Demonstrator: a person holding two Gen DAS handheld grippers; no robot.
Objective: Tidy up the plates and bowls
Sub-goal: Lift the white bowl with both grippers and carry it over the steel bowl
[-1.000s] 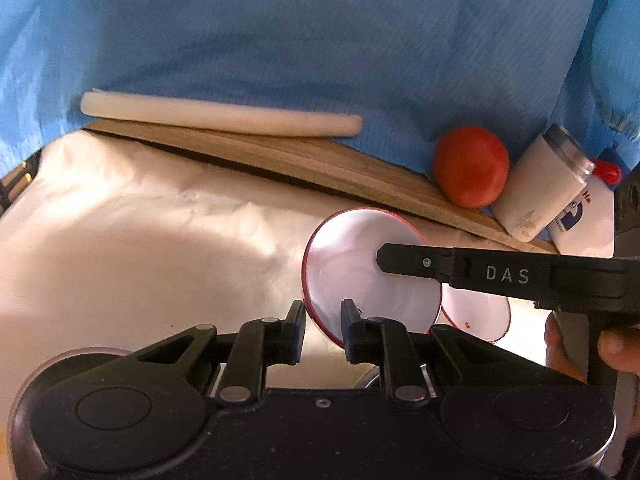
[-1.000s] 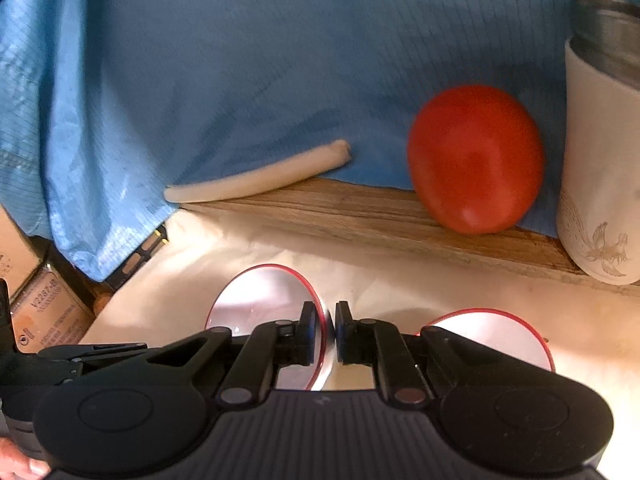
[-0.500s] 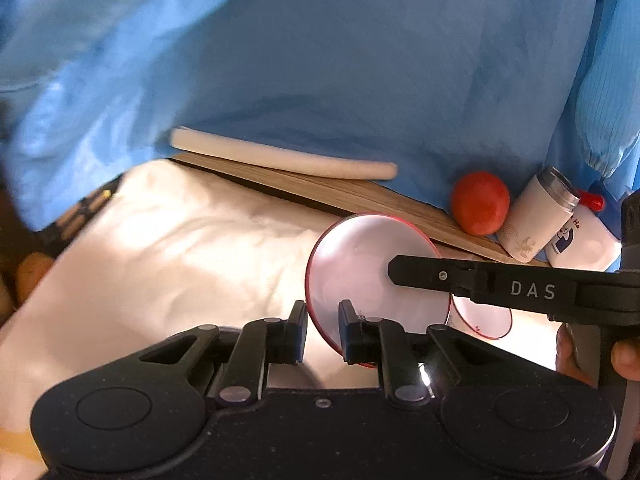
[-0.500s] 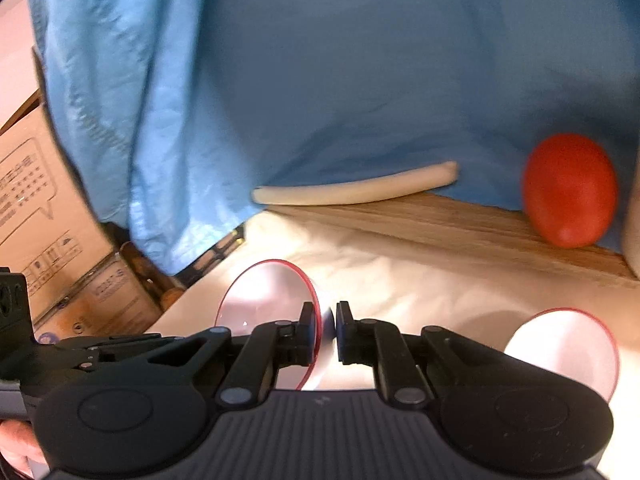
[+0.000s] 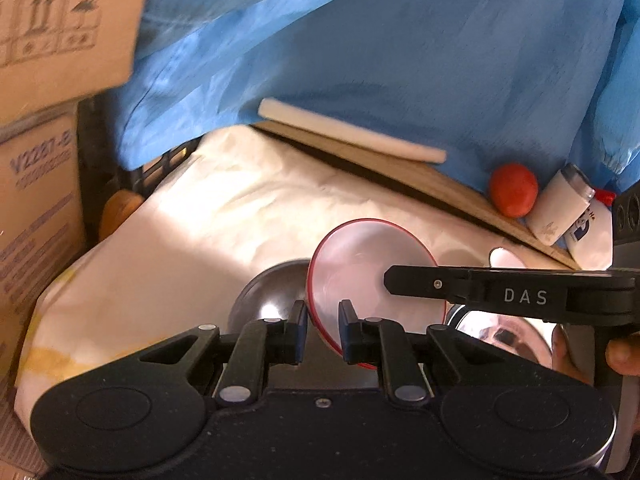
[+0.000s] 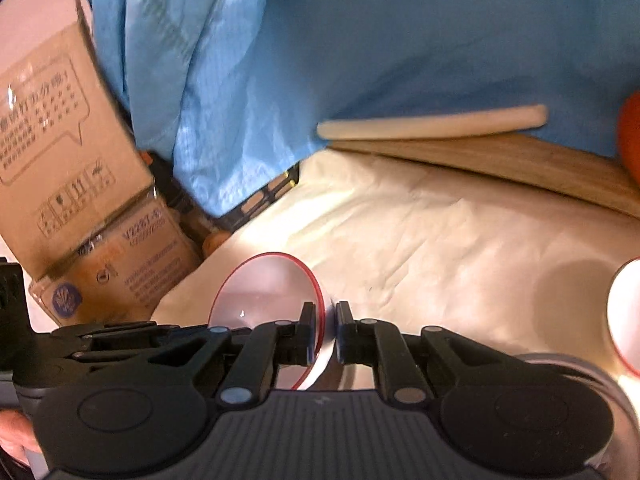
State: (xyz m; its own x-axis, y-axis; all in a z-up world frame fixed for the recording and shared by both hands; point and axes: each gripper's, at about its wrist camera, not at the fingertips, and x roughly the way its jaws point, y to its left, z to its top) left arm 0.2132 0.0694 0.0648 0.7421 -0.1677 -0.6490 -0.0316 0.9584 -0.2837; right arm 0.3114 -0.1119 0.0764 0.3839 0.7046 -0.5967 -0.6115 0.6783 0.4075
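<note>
A white bowl with a red rim (image 5: 360, 256) hangs tilted above the cream cloth (image 5: 224, 232), held from two sides. My left gripper (image 5: 323, 308) is shut on its near rim. My right gripper (image 6: 325, 312) is shut on the opposite rim of the same bowl (image 6: 260, 288); its finger (image 5: 420, 282) reaches in from the right across the bowl. A second red-rimmed white bowl (image 6: 624, 320) sits on the cloth to the right, mostly hidden in the left wrist view. Below the held bowl lie a dull steel dish (image 5: 264, 296) and a shiny steel bowl (image 5: 504, 336).
Along the back run a wooden board (image 5: 400, 168) with a white stick (image 5: 348, 132), a tomato (image 5: 514, 189), a white tumbler (image 5: 560, 208) and a bottle (image 5: 592, 236). Blue fabric (image 5: 400, 60) hangs behind. Cardboard boxes (image 5: 36, 184) and a black crate (image 5: 96, 140) stand left of the cloth.
Both grippers have carried the bowl leftward over the cloth. The tomato and tumbler have drifted right and shrunk, the cardboard boxes have come into view, and steel dishes now show beneath the bowl.
</note>
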